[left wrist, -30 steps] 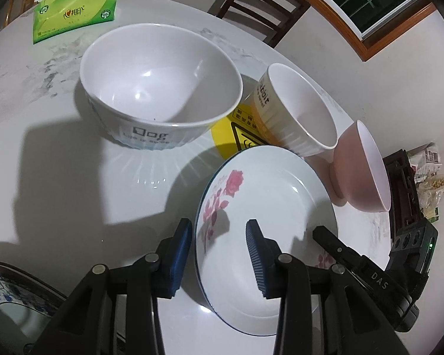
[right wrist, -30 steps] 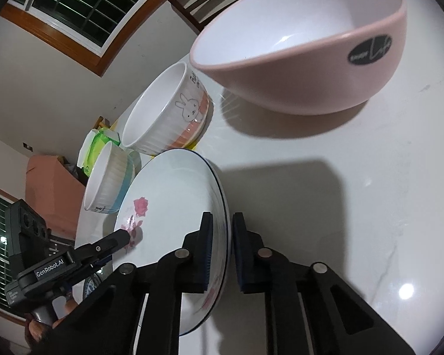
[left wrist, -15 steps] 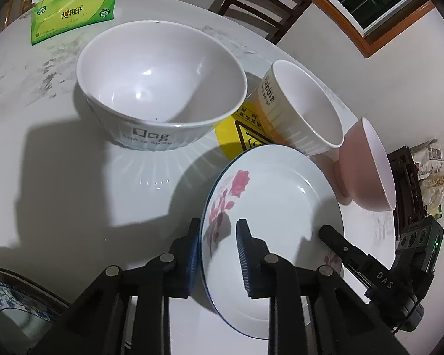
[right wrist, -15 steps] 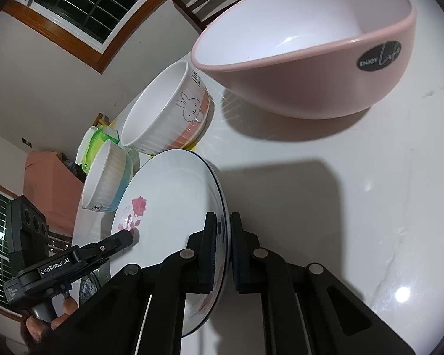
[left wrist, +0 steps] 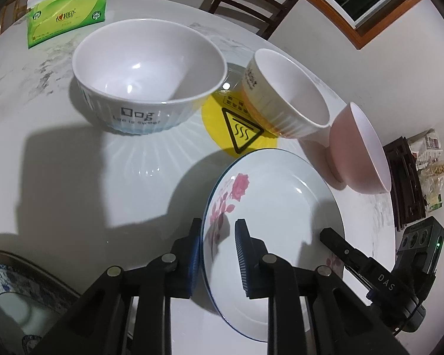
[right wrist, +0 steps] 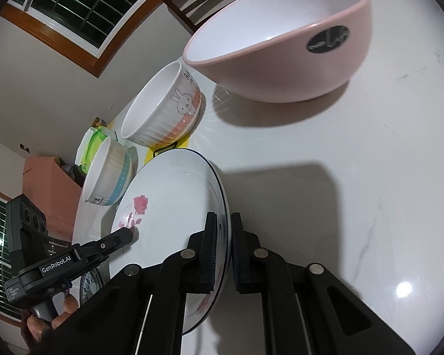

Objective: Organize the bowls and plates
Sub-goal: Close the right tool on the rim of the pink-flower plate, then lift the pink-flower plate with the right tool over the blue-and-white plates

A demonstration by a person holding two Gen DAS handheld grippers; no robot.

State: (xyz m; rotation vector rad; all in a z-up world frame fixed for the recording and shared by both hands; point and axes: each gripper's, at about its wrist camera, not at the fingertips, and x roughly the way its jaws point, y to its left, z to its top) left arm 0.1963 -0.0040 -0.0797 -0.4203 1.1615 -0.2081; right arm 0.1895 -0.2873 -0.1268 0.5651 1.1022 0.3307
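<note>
On the table (left wrist: 59, 177), starting from the left, a dish with blue pattern (left wrist: 14, 281) sits at the near left edge, only partly in view. A green tissue pack (left wrist: 66, 19) stands at the far left edge. Next comes the big white bowl with the word "Dog" (left wrist: 145, 88), upright and well inside the surface. Just right of it a yellow warning sticker (left wrist: 231, 118) lies flat, and the white and orange rabbit bowl (left wrist: 284, 88) stands partly on this sticker. In front of these two, toward the near right edge, is the rose plate (left wrist: 281, 207). It is tilted and throws a shadow on the surface to its left. Your left gripper (left wrist: 218, 224) straddles the left rim of this plate. One pad lies against the outside of the rim and the other is over the inside. I cannot tell whether the inner pad really presses. Your right gripper (right wrist: 223, 217) is clenched on the opposite rim, with the thin edge of the plate (right wrist: 174, 195) between both pads. Last, the pink bowl (left wrist: 355, 153) stands by the right edge, near the plate but apart from it.
</note>
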